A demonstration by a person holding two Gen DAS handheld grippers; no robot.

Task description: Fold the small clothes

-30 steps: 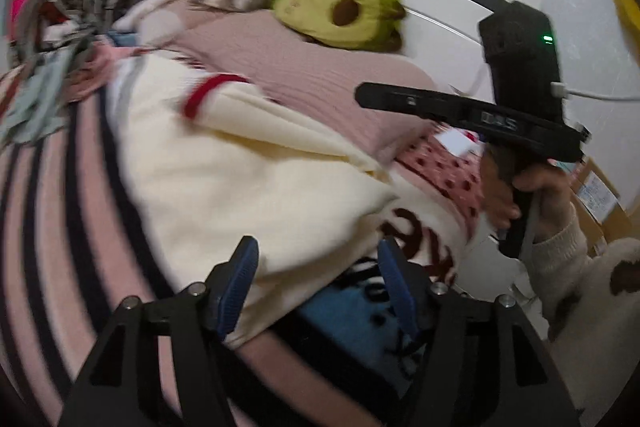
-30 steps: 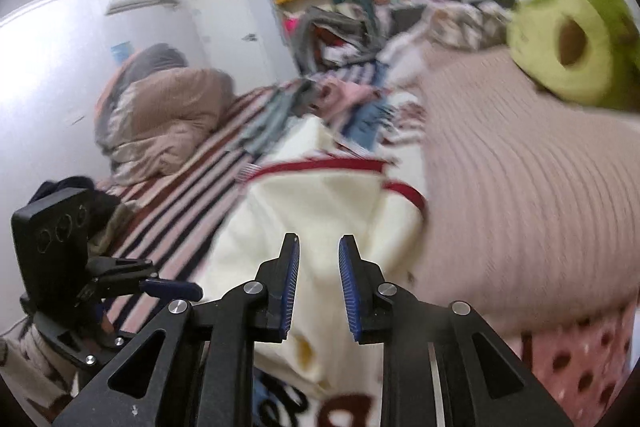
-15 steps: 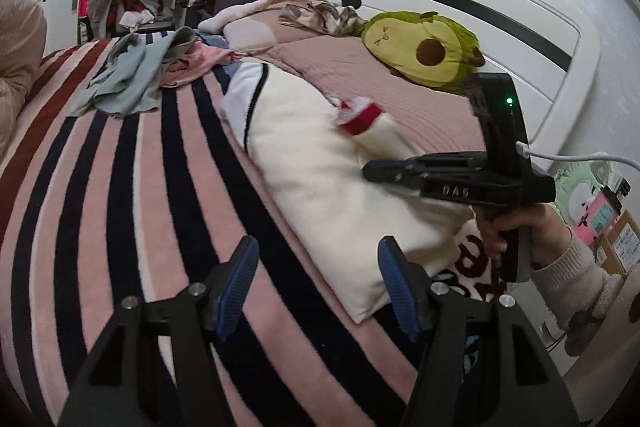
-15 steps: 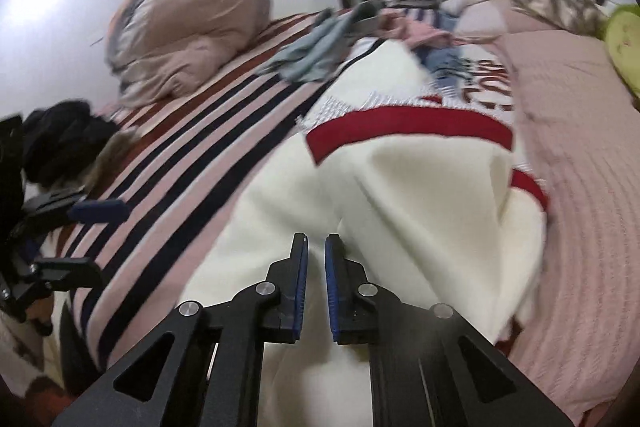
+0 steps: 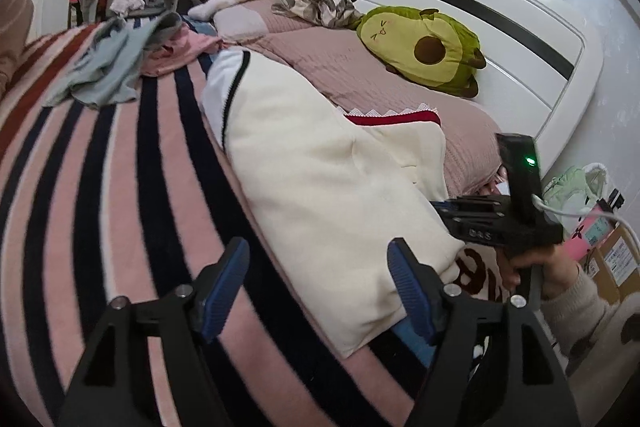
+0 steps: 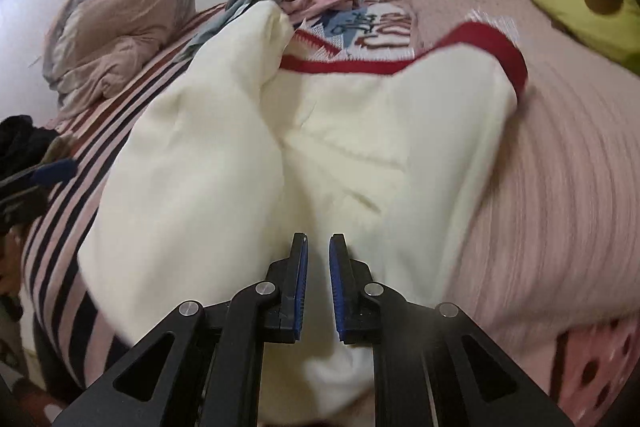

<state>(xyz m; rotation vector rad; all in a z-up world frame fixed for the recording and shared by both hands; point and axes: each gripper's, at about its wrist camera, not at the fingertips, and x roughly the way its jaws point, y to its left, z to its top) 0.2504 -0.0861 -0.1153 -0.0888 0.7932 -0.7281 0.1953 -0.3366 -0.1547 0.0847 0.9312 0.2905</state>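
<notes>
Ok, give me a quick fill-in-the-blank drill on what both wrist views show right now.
1. The cream garment has a trim band coloured ____.
2. The plush toy near the headboard is shaped like an ____.
3. The garment lies partly on a blanket patterned with ____.
4. The left tool, its jaws opening, holds ____.

Missing words: red; avocado; stripes; nothing

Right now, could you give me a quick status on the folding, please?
Left gripper opening, nothing between its fingers. Right gripper shut, over cream sweater. Sweater half-folded on striped blanket. Nothing blocking.
</notes>
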